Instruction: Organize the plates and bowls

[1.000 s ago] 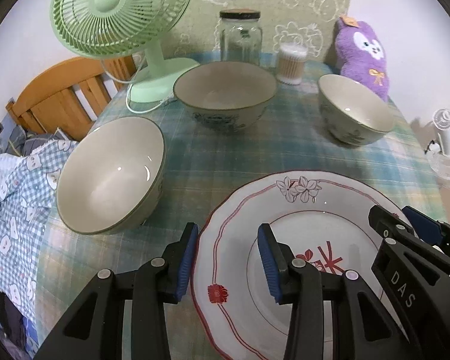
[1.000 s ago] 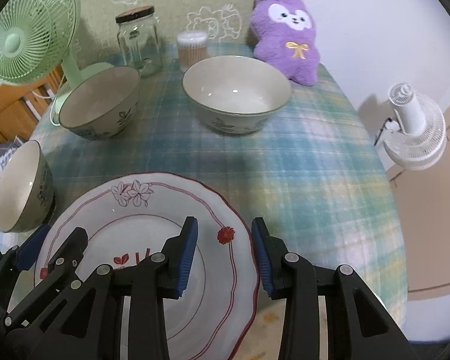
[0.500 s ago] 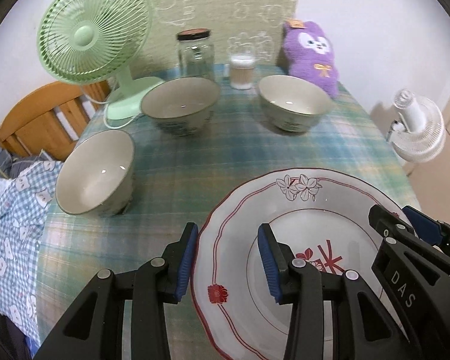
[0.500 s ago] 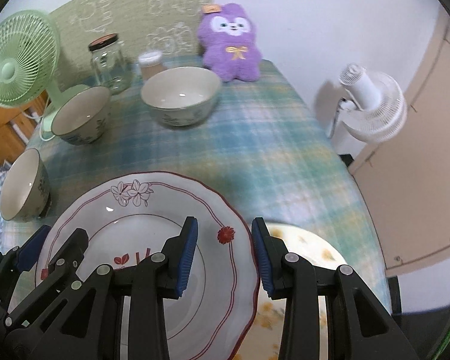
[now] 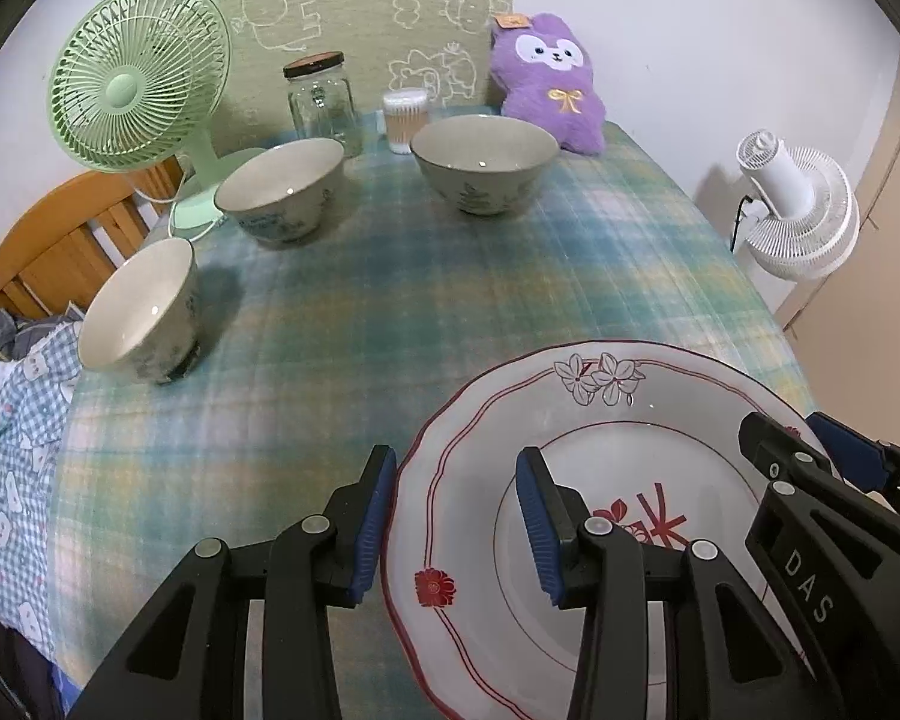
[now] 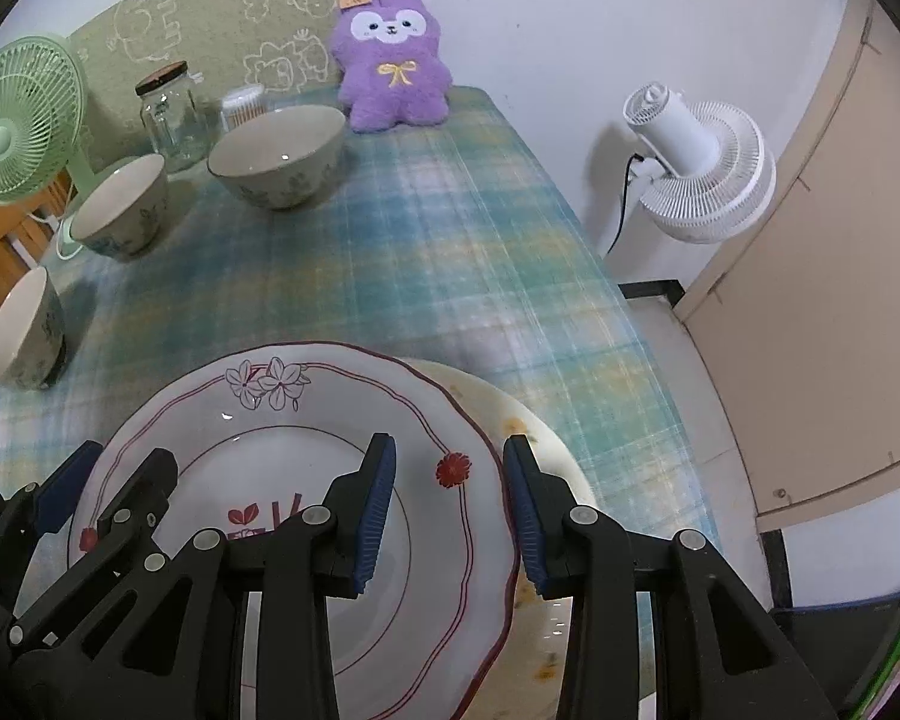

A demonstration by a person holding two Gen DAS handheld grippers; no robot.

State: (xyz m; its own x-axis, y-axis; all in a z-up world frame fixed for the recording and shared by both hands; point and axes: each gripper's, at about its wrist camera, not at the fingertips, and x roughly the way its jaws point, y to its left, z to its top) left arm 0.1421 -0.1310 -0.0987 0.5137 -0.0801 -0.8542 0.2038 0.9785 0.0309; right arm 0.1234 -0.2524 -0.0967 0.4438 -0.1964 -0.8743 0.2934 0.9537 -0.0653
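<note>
Both the left gripper (image 5: 456, 516) and right gripper (image 6: 449, 504) are clamping their fingers on opposite rims of a scalloped white red-flowered plate (image 6: 306, 420), keeping it level and centring it over the stained cream plate (image 6: 546, 456) on the plaid worktop (image 6: 450, 276).

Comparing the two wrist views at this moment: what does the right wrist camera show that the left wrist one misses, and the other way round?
Only the right wrist view shows a second, yellow-patterned plate partly under the carried one, plus a beige door.

Only the left wrist view shows the orange wooden chair back clearly and blue checked fabric.

Both show the red-trimmed white floral plate, both grippers straddling its rim, three ceramic bowls, green fan, glass jar, purple plush toy and white fan.
</note>
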